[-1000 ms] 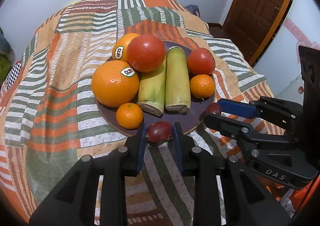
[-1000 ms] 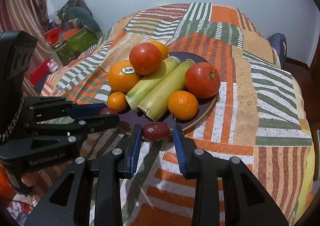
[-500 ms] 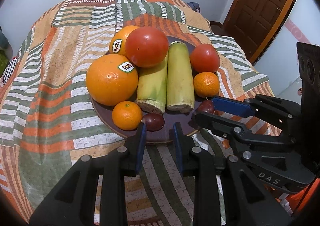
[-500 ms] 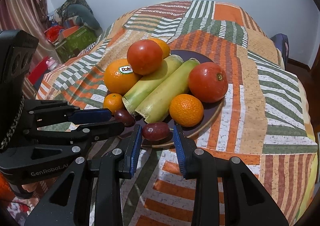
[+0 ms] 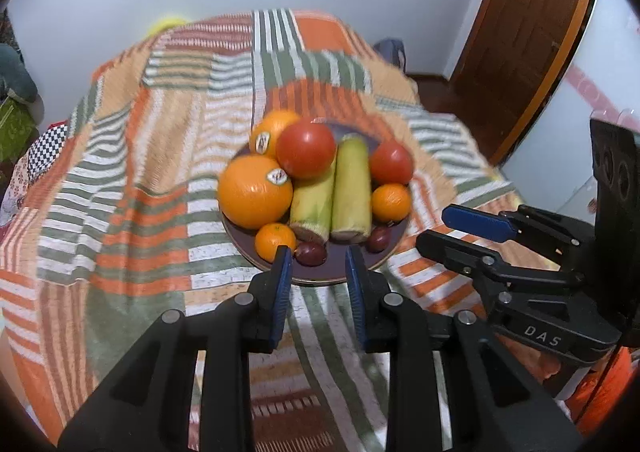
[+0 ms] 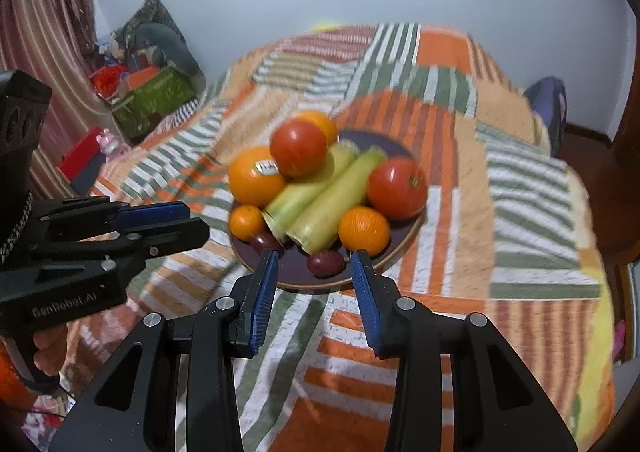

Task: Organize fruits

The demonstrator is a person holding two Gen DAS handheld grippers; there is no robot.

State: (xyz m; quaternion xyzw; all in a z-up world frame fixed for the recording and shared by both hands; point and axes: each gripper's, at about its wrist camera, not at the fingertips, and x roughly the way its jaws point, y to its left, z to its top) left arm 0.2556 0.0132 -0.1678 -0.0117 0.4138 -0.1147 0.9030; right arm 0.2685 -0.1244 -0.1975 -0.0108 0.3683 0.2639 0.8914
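A dark purple plate [image 5: 320, 276] [image 6: 296, 276] on the striped bedspread holds two big oranges, two tomatoes [image 5: 306, 150] [image 6: 396, 188], two corn cobs [image 5: 350, 192] [image 6: 328, 208], two mandarins and two dark red grapes. One grape [image 5: 310, 253] [image 6: 266, 242] lies at the plate's front left, the other [image 5: 379, 238] [image 6: 325, 262] at the front right. My left gripper [image 5: 319, 258] is open and empty, just short of the plate's near rim. My right gripper [image 6: 316, 264] is open and empty, also at the near rim. Each gripper shows in the other's view [image 5: 460, 230] [image 6: 176, 222].
The patchwork bedspread [image 5: 160, 156] covers the whole bed. A brown door [image 5: 532, 32] stands at the right. Boxes and clutter [image 6: 152, 92] sit on the floor left of the bed. A blue bag [image 6: 548, 108] lies at the bed's far right edge.
Both grippers opened and let their grapes go onto the plate's front, then drew back and up from the plate. The view is now wider and slightly blurred.
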